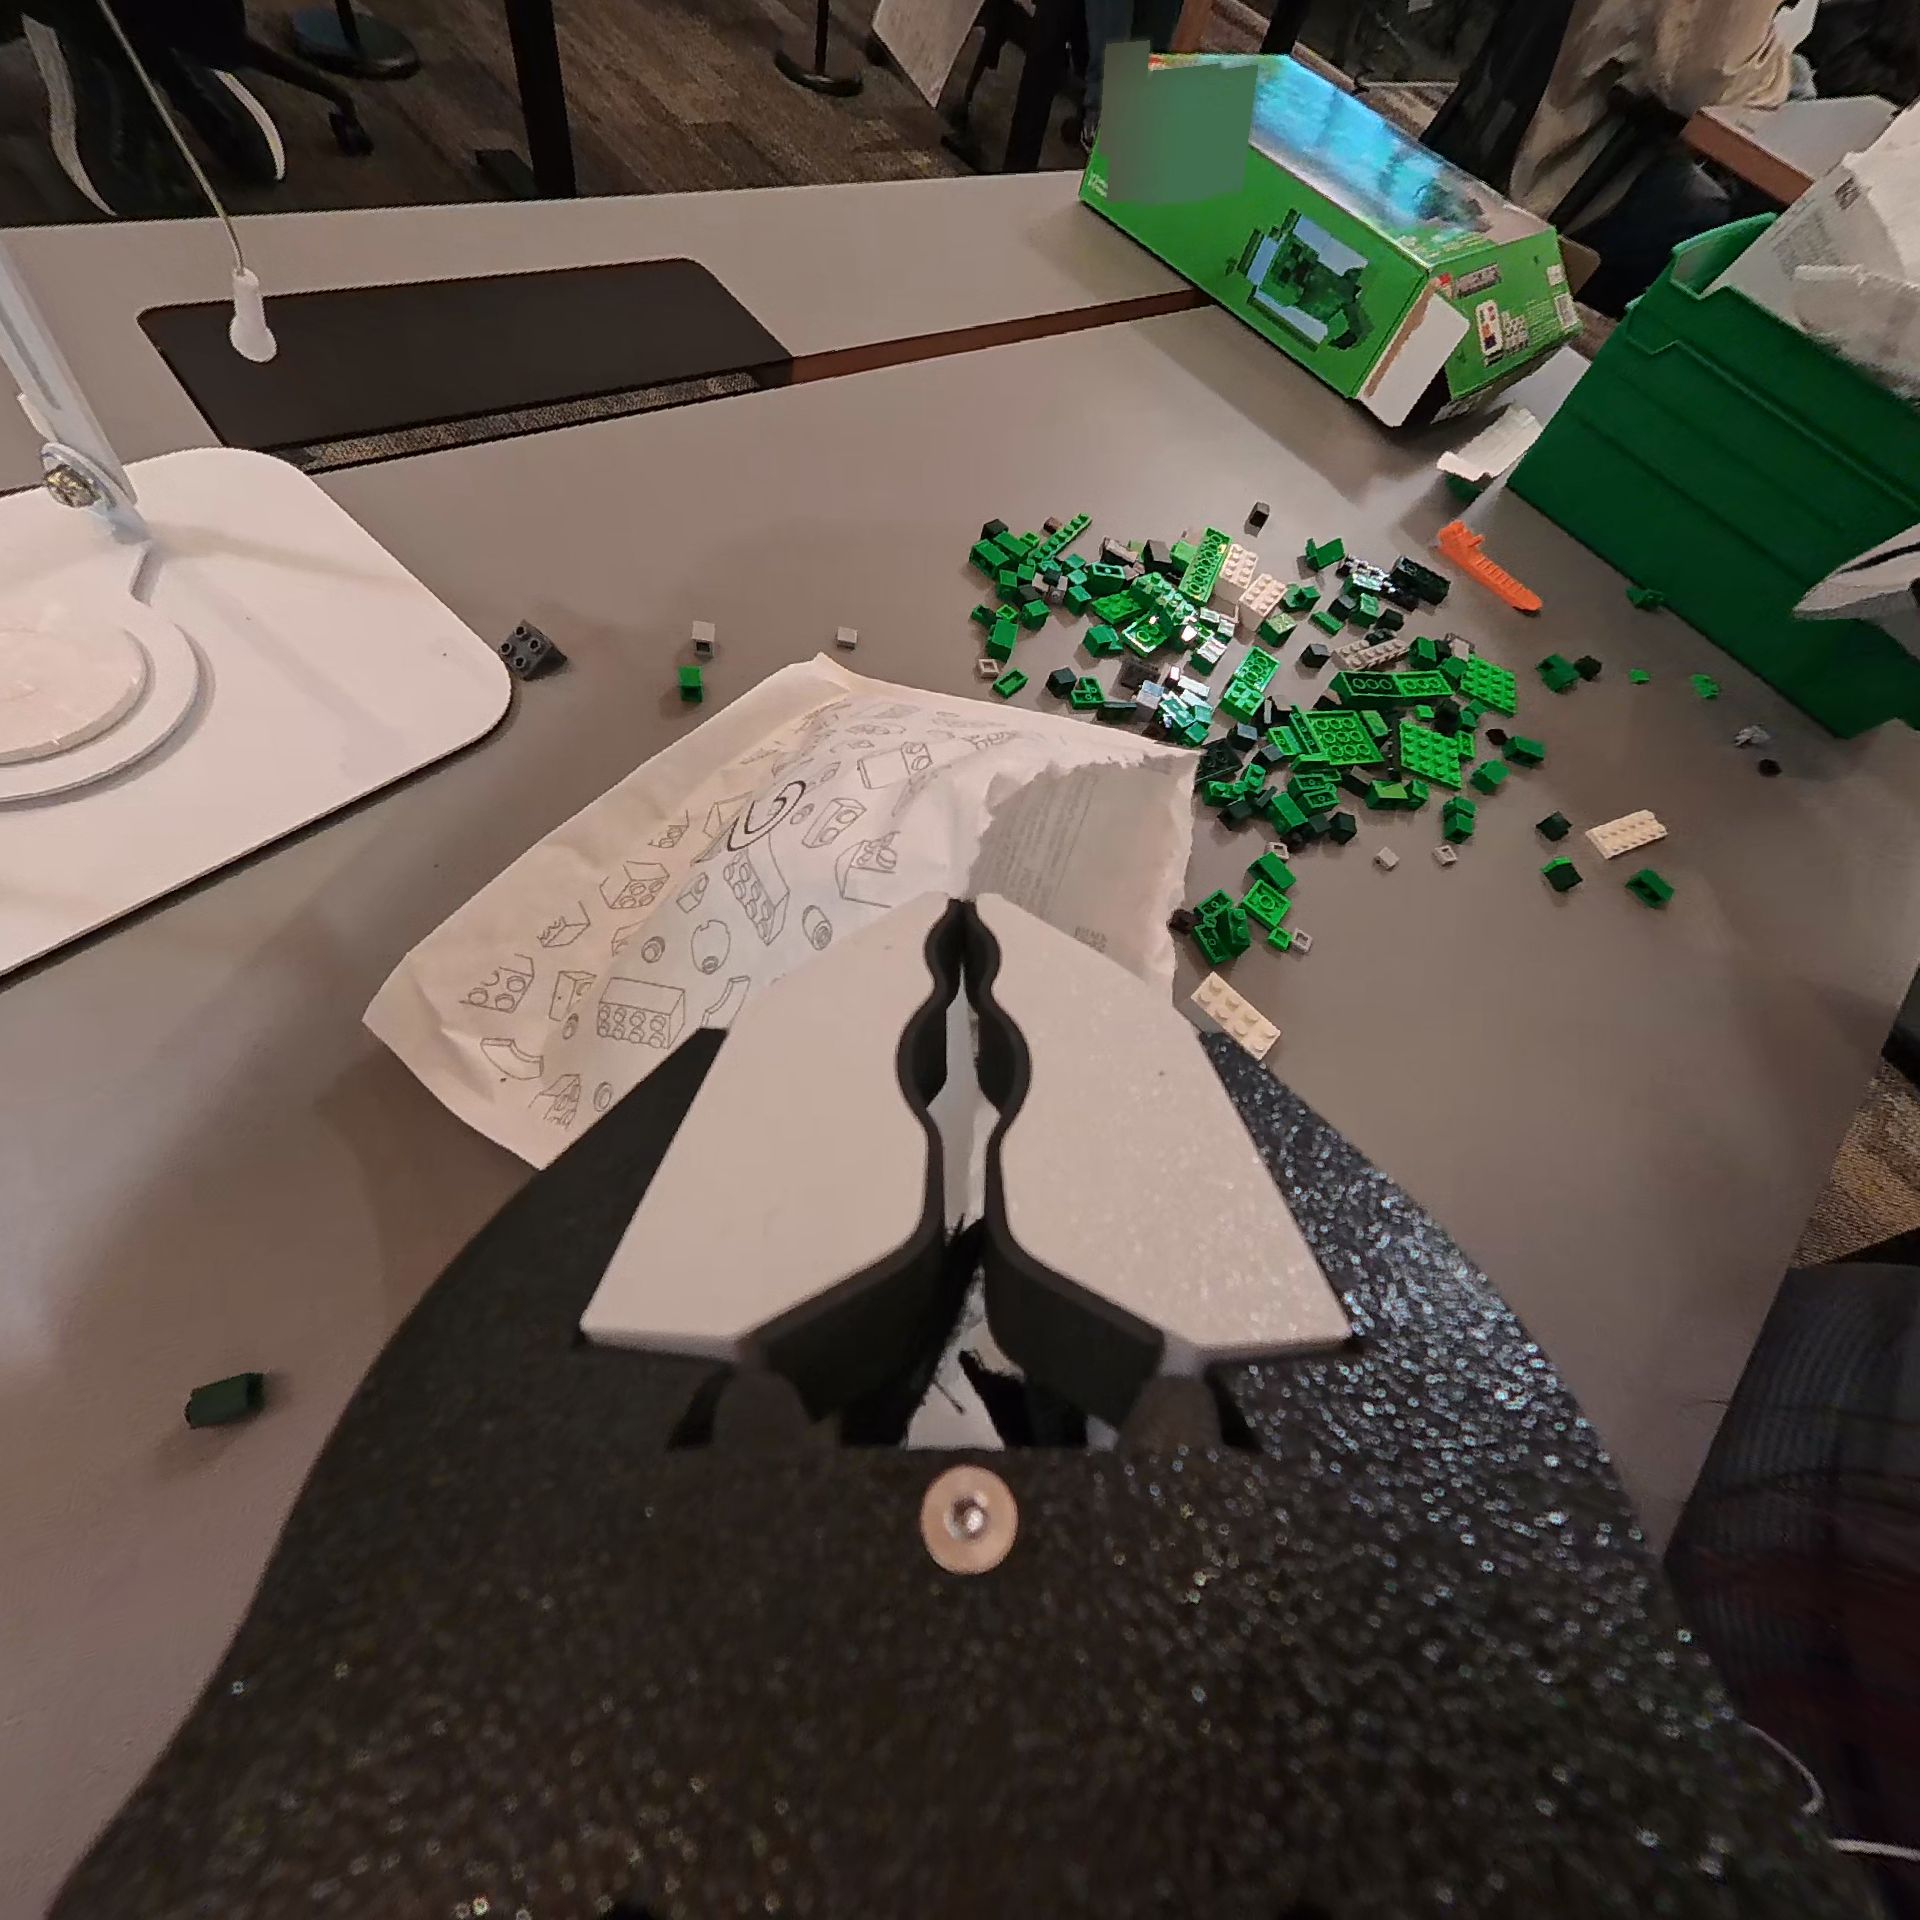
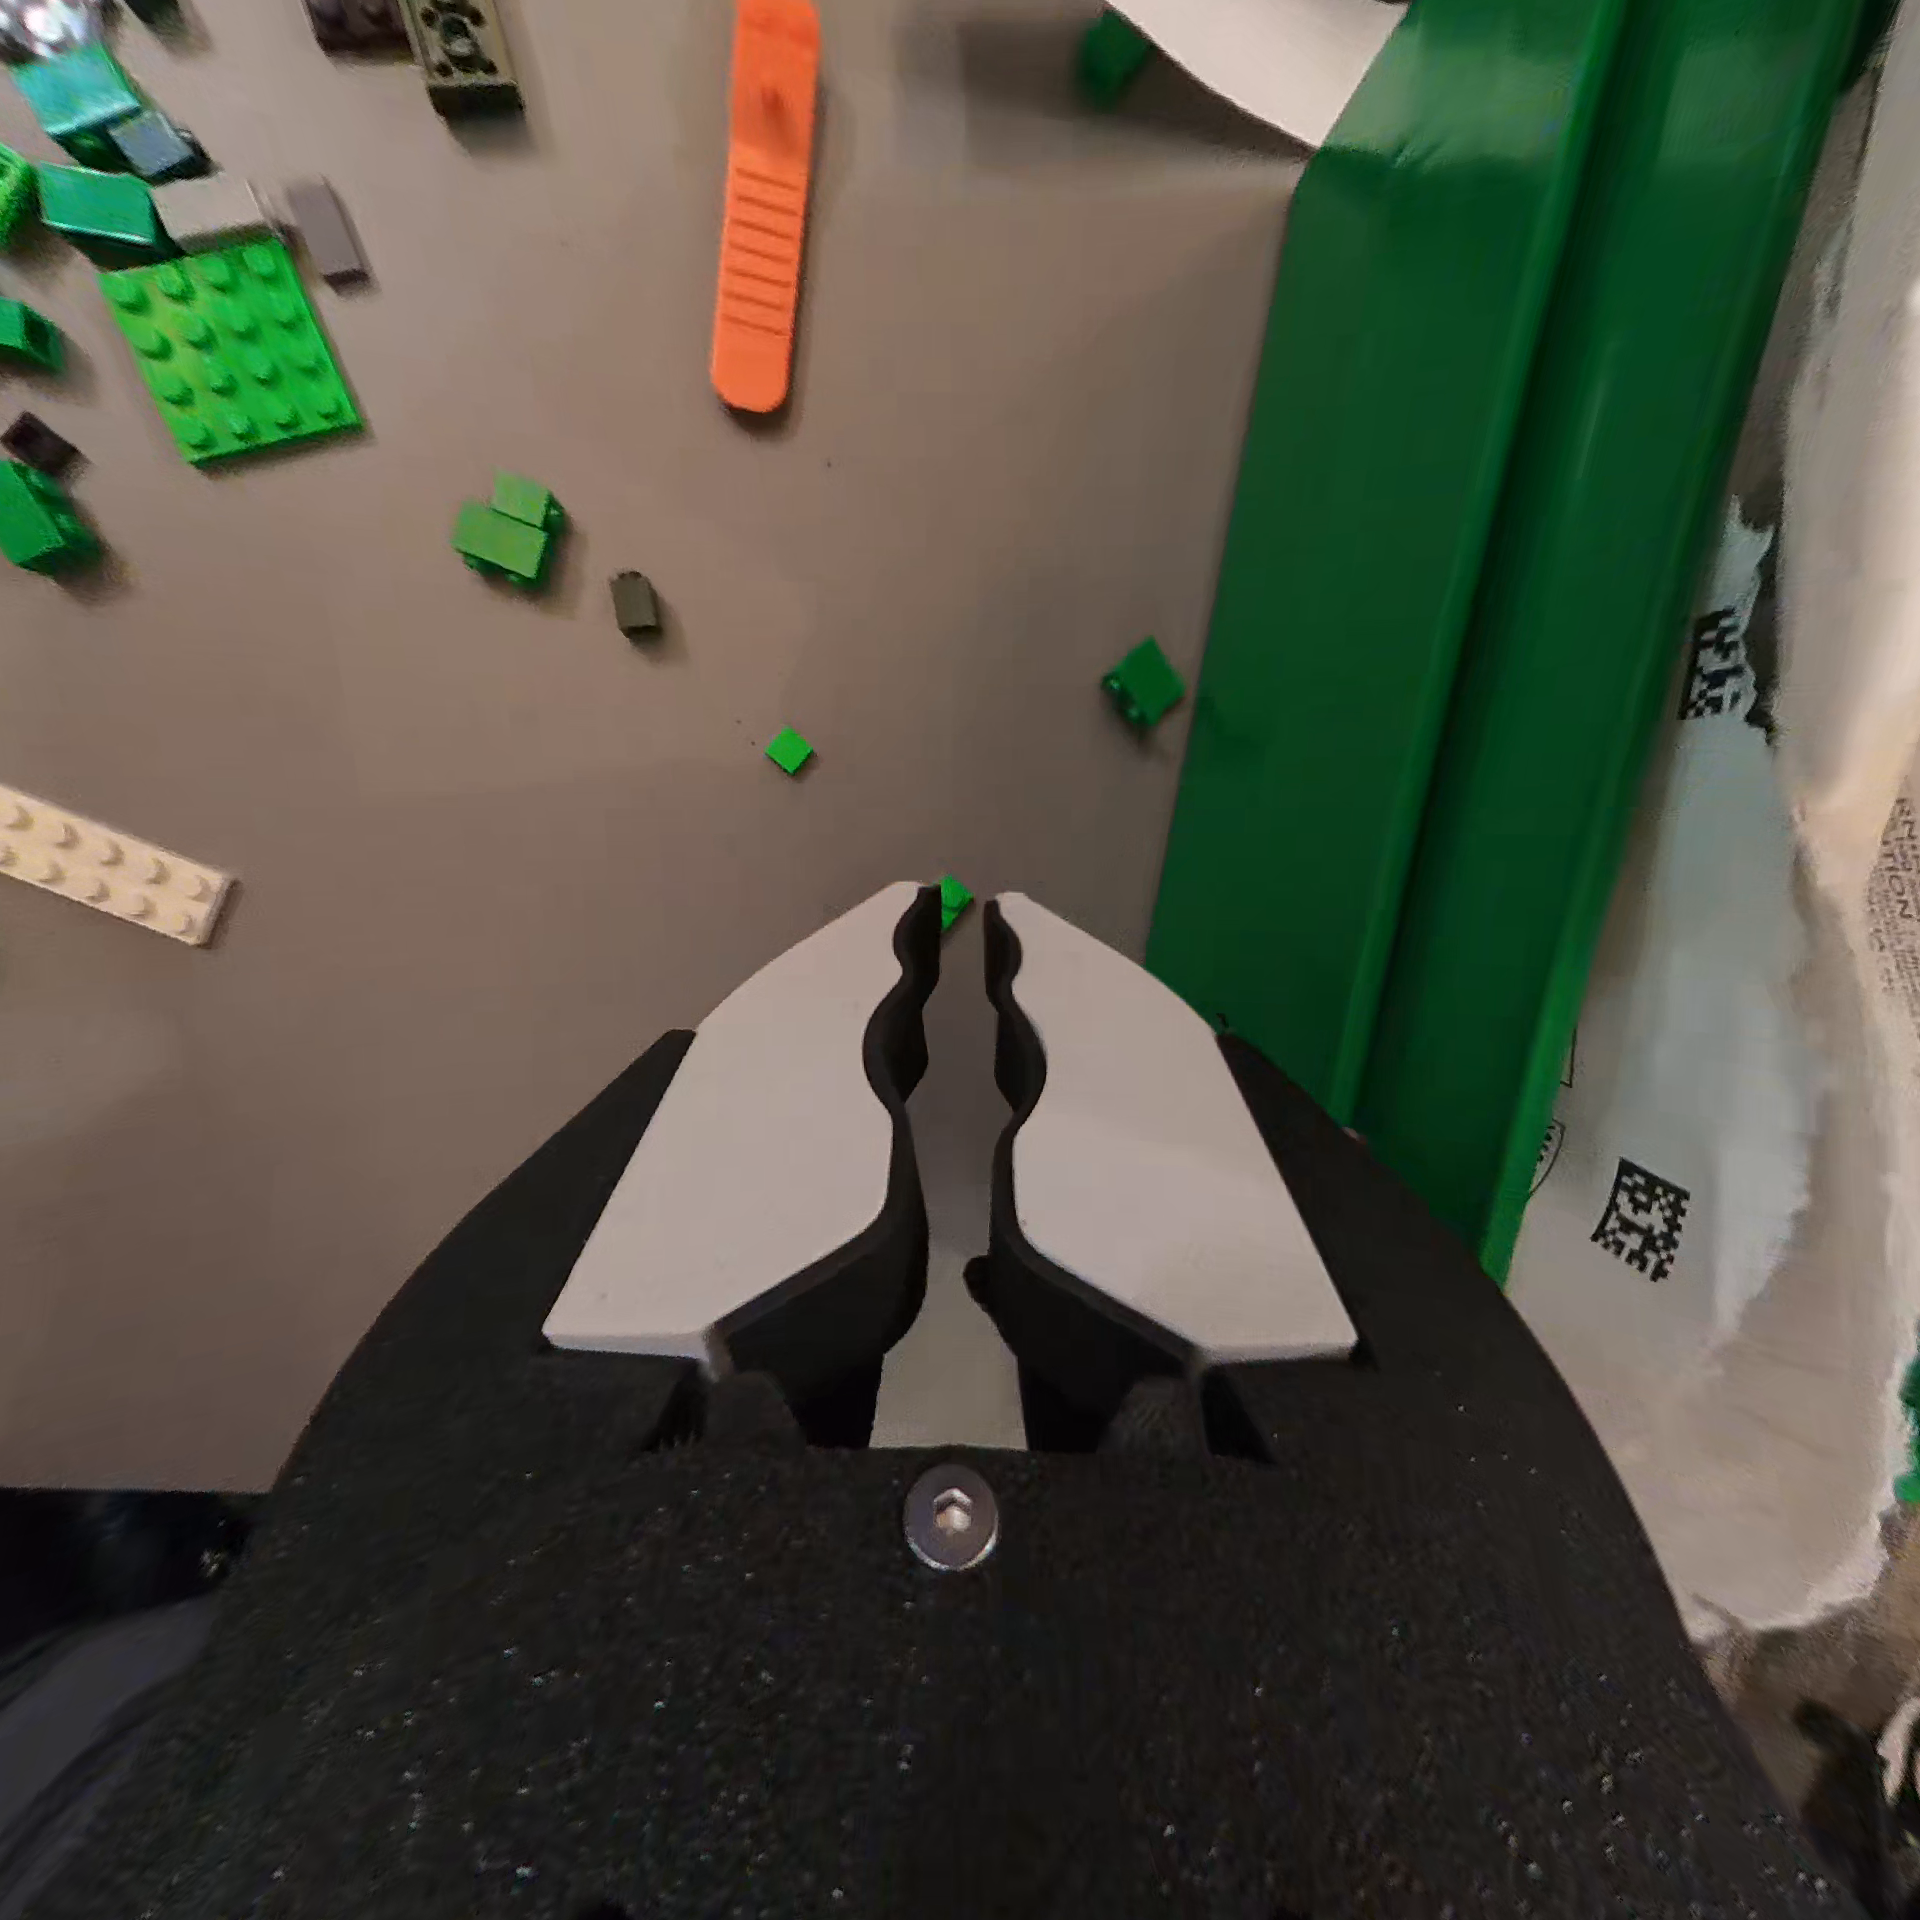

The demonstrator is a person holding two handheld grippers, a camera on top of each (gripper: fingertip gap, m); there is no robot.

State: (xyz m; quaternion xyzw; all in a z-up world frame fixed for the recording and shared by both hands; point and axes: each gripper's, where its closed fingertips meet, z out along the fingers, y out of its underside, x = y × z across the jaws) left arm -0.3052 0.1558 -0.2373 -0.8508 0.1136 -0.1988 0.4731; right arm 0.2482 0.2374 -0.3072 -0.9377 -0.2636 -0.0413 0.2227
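My left gripper (image 1: 961,914) is shut on the torn edge of a white paper bag (image 1: 727,883) printed with brick outlines. The bag lies partly on the grey table (image 1: 831,520). A pile of mostly green bricks (image 1: 1299,707) lies just right of the bag's open mouth. My right gripper (image 2: 956,906) points down at the table beside a green bin (image 2: 1403,623). Its jaws are nearly together on a small green piece (image 2: 954,902) at the tips. The right gripper also shows at the right edge of the left wrist view (image 1: 1860,592).
An orange brick separator (image 2: 764,208), a green plate (image 2: 223,348), a white plate (image 2: 104,862) and loose small pieces lie on the table. A green set box (image 1: 1340,239) stands at the back. A white lamp base (image 1: 208,665) sits at the left. Torn white paper bags (image 2: 1745,935) fill the bin. The grippers' ends are close to 55 cm from one another. From the right gripper's tips to the orange brick separator (image 2: 764,208) is close to 15 cm. The left camera catches it too, in the left wrist view (image 1: 1484,568).
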